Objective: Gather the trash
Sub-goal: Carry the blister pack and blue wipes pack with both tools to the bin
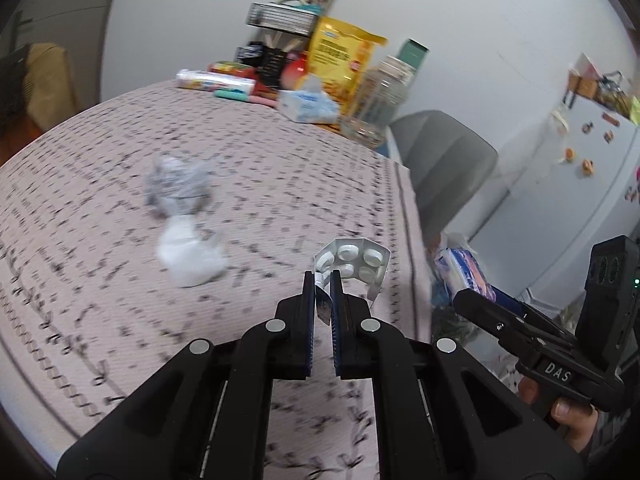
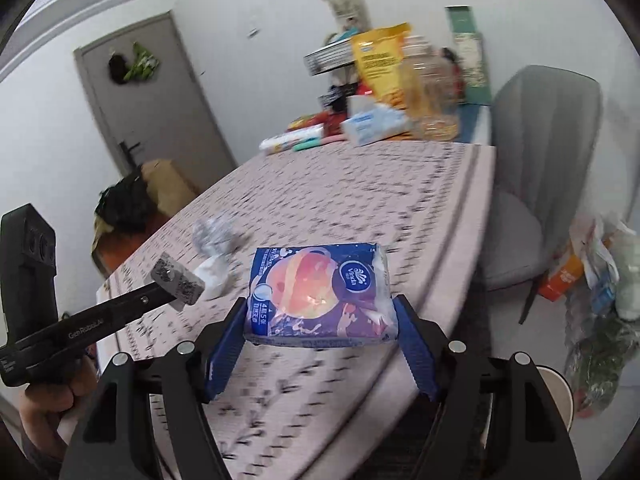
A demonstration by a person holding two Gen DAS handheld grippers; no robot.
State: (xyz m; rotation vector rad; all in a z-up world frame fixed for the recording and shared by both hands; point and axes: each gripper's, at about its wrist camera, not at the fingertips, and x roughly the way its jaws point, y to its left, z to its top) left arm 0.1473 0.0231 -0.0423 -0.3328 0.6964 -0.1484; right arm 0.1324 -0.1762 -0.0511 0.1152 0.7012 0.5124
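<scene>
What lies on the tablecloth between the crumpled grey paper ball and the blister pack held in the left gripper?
In the left wrist view, a crumpled white tissue lies just below the grey paper ball; from it to the blister pack there is only bare tablecloth.

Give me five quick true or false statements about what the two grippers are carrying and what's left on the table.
1. The left gripper is shut on a blister pack of pills. True.
2. The right gripper carries a yellow snack bag. False: it holds a blue Vinda tissue pack; the yellow snack bag stands at the table's far end.
3. Two crumpled paper wads lie on the tablecloth. True.
4. The tablecloth is plain blue. False: it is pinkish with dark marks.
5. A grey chair stands beside the table. True.
</scene>
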